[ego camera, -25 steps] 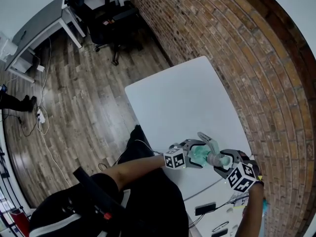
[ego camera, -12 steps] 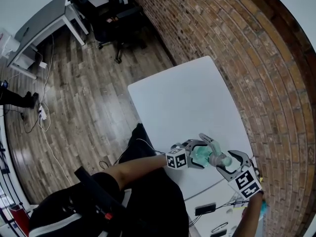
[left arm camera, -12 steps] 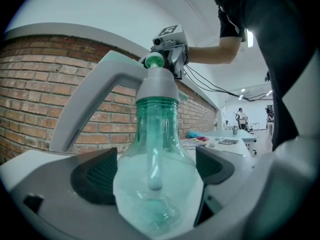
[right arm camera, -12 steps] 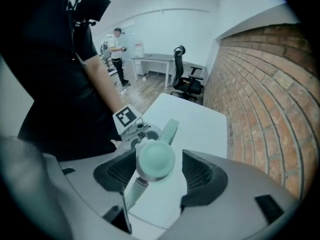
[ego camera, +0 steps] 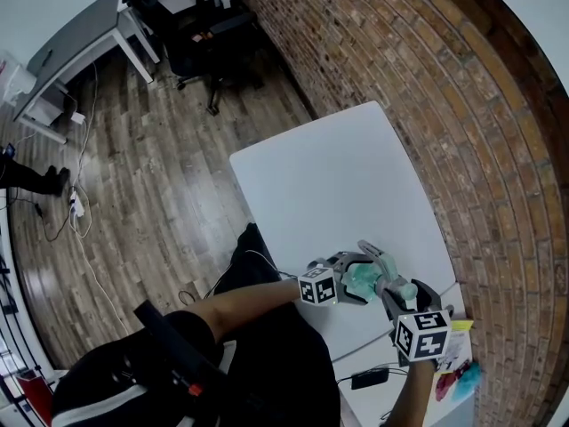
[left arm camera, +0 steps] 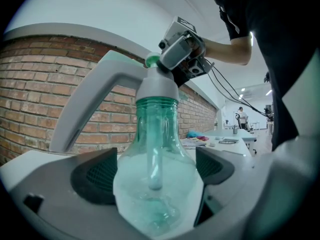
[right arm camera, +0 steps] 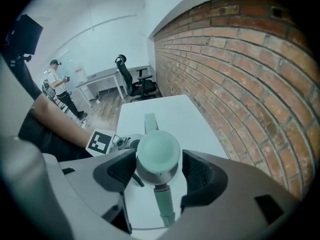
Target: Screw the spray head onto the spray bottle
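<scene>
Oppositely aimed, left tongs [left arm camera: 152,173] clamp the spray bottle [left arm camera: 155,134]; right tongs [right arm camera: 159,173] pinch its spray head [right arm camera: 158,151].

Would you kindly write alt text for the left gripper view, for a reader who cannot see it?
The left tool clamps a clear green spray bottle, its grey spray head sitting on the neck. The right tool grips the head's top; a brick wall stands behind.
</scene>
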`<state>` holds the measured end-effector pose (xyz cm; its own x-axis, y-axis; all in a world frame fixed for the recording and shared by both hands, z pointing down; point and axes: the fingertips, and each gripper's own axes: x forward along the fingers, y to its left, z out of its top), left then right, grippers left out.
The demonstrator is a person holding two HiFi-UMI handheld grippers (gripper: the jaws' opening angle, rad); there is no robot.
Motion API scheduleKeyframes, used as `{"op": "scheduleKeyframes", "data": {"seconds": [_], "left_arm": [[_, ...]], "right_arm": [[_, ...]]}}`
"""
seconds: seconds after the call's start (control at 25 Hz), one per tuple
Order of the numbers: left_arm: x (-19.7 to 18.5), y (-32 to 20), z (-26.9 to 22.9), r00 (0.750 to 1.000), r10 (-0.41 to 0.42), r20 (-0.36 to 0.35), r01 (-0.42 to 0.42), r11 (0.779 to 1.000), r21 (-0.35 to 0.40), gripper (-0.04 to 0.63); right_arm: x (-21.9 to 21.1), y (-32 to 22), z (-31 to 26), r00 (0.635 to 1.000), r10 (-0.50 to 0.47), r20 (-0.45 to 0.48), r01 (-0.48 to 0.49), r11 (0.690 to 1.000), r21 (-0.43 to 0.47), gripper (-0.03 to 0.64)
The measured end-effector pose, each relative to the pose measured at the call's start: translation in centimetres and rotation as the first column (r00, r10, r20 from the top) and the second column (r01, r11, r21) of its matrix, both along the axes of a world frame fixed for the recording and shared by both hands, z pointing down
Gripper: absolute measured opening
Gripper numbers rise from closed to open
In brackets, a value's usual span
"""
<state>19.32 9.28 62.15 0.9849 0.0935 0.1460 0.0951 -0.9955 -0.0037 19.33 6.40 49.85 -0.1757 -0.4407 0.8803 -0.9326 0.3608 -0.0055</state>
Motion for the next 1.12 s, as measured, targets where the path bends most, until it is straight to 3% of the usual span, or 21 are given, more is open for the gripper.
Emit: {"op": "scheduleKeyframes", "data": {"seconds": [0.2,0.32,0.48,0.68,1.0,1.12], "left_arm": [[0.1,0.0,0.0,1.0,-0.006,0.003,0.006,1.0,0.0,0.476],[0.1,0.0,0.0,1.0,-0.008,0.0,0.008,1.0,0.007,0.476],[0.1,0.0,0.1,1.0,-0.006,0.002,0.006,1.0,0.009,0.476],[0.1,0.1,0.1,1.0,-0.007,-0.001,0.007,1.0,0.008,0.476],[-0.5,0.0,0.5,1.0,0.005,-0.031,-0.005,1.0,-0.004,0.48],[-0.9,0.0,2.4,1.0,0.019,0.018,-0.019,1.0,-0.002,0.494]], "right_arm": [[-0.1,0.2,0.8,1.0,-0.013,0.025,0.014,0.999,-0.031,0.272],[-0.3,0.3,0.9,0.994,-0.112,-0.001,0.112,0.993,-0.044,0.272],[-0.6,0.4,1.1,0.962,-0.272,-0.028,0.27,0.961,-0.066,0.272],[-0.6,0.7,1.2,0.924,-0.382,-0.01,0.38,0.921,-0.083,0.272],[-1.0,0.7,1.1,0.913,-0.408,-0.014,0.406,0.91,-0.081,0.273],[-1.0,0.7,1.1,0.915,-0.403,-0.013,0.401,0.913,-0.081,0.272]]}}
